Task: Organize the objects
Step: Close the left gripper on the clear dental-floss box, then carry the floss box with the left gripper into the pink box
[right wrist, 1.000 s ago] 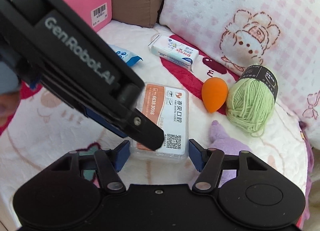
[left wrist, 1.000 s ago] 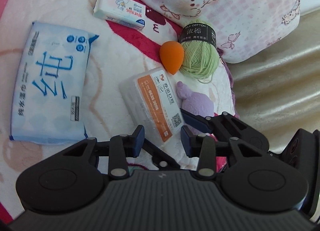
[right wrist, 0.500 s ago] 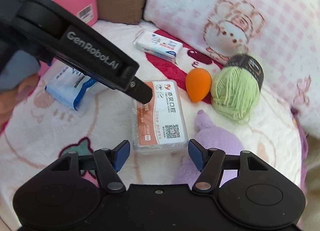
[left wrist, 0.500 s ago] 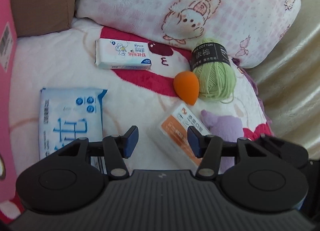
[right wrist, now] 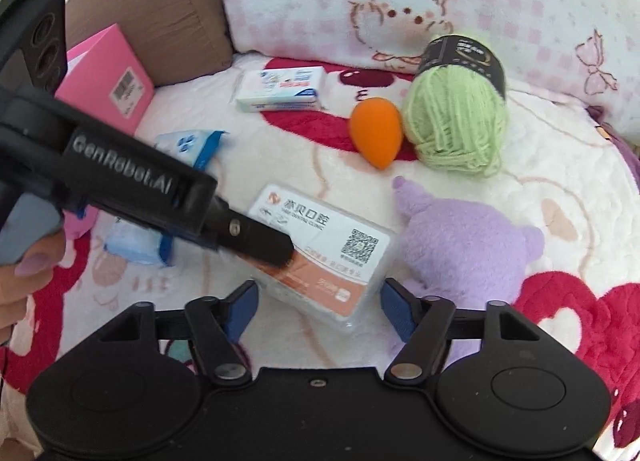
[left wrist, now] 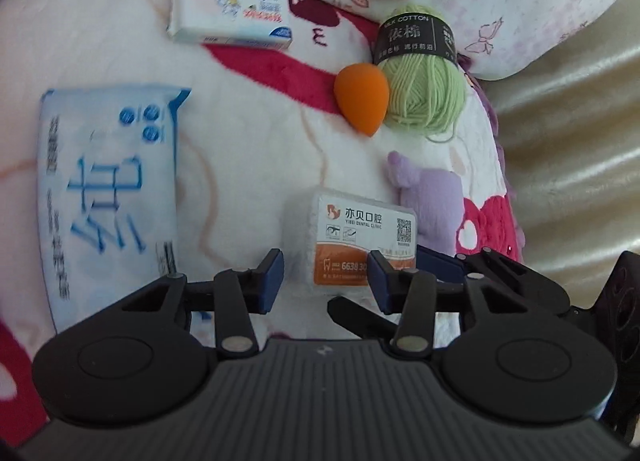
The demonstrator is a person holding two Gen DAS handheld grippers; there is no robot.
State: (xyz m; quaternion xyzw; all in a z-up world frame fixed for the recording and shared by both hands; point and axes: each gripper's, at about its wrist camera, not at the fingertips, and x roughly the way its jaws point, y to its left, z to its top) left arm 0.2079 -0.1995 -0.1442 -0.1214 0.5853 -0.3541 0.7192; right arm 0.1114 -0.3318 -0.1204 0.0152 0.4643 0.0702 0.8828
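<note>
Blue wipes pack (left wrist: 106, 197) at left of the left-wrist frame, tissue packet (left wrist: 230, 17) upper left. At centre bottom, clear box with orange label (left wrist: 360, 245) flat on blanket (left wrist: 248, 141), between spread fingers of left gripper (left wrist: 326, 279). Right gripper (right wrist: 318, 307) likewise open around it. Orange sponge (left wrist: 362, 99) touching green yarn (left wrist: 424, 97), upper right.
</note>
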